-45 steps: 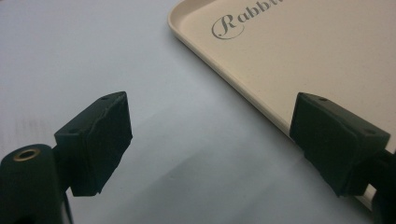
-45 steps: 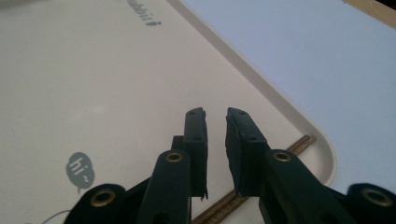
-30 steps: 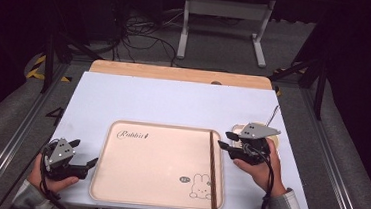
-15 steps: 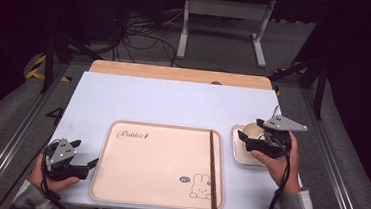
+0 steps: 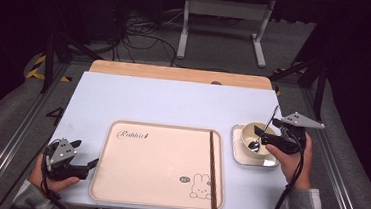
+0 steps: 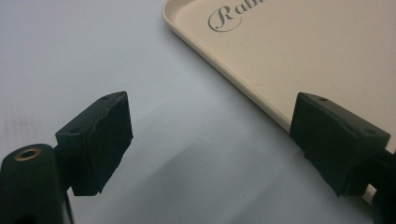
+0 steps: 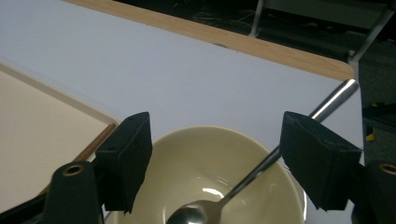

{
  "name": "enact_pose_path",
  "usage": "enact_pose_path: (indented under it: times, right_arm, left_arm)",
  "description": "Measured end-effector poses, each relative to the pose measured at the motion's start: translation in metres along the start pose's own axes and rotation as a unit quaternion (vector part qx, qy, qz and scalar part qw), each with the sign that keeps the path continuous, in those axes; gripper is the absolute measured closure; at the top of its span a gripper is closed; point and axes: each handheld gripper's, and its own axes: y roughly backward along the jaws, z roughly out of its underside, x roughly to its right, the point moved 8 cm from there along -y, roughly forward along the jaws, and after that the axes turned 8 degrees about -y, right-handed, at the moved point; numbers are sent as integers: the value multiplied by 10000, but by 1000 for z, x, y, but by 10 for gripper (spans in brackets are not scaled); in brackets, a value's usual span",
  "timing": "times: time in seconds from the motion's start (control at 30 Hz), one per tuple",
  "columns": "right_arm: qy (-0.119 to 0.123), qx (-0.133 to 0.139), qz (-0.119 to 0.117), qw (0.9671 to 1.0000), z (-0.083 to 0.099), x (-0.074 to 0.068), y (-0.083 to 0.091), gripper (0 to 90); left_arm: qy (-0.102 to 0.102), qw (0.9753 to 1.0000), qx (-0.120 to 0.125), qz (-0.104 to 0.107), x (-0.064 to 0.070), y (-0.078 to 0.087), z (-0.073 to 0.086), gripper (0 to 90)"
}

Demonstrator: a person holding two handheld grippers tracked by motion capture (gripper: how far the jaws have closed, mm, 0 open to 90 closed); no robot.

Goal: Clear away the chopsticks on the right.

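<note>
Cream-coloured round bowl (image 5: 256, 136) sits at the right of the high view, on a small square silvery plate (image 5: 239, 158) just right of the big beige rectangular tray with the rabbit print (image 5: 159, 162). A metal spoon (image 5: 263, 133) leans inside the bowl, handle sticking up toward the upper right. The right gripper (image 5: 267, 137) hovers over the bowl's right side, held in a hand, and from up here I can't tell how far apart its jaws are. The left gripper (image 5: 90, 163) is at the lower left of the frame, tips right by the tray's left edge, on the white table sheet (image 5: 173, 103).

Left gripper view: jaws spread wide with nothing between them, just white sheet. The tray's rounded edge (image 6: 233, 70) runs diagonally across the upper right, with the right-hand jaw sitting over it.

Right gripper view: the right gripper's jaws are wide apart, straddling the bowl (image 7: 210, 158) at the bottom centre, clamping nothing. The spoon (image 7: 261, 168) lies in the bowl with its handle passing up just beside the right-hand jaw. A corner of the tray (image 7: 42, 130) shows at left.
</note>
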Motion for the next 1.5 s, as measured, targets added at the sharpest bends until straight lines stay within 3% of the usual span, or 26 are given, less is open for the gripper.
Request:
enact_pose_path:
  times: [0.13,0.27,0.43,0.53,0.67,0.7,0.8,1.0,1.07,1.33,1.43,1.47,1.5]
  right_arm:
    - [-225,-28,99,9997,4,18,-6,278]
    - [-632,-4,-131,9979,7,31,-15,337]
    - [-886,10,-369,9954,10,37,-26,417]
    - [-1207,47,-583,9910,10,39,-32,472]
    - [-1307,119,-628,9894,10,42,-33,561]
    - [-1370,122,-704,9880,11,43,-33,630]
    - [-1450,181,-773,9862,11,44,-32,680]
    - [-1522,250,-822,9846,12,48,-31,835]
    - [-1429,266,-857,9857,11,46,-28,900]
    - [-1070,452,-1041,9878,0,31,-12,900]
    - [-990,510,-907,9896,-4,30,-8,887]
    - [-944,484,-679,9920,-3,34,-8,818]
    - [-944,484,-679,9920,-3,34,-8,818]
  left_arm:
    - [-18,10000,-11,10,0,0,0,139]
    - [6,10000,-1,15,0,0,0,139]
    - [-1,10000,-20,5,0,0,0,139]
    - [17,10000,-35,1,0,0,1,139]
    - [13,10000,-41,4,0,0,1,139]
    - [19,10000,-37,5,0,0,1,140]
    - [18,10000,-36,-3,0,0,1,140]
    - [13,10000,-42,4,0,0,1,139]
    - [-17,10000,-43,2,0,-1,1,139]
    - [-5,10000,-43,0,-1,0,1,139]
    - [-17,10000,-45,-10,-1,0,1,140]
    - [-21,10000,-45,-17,-1,0,1,139]
    - [-21,10000,-45,-17,-1,0,1,140]
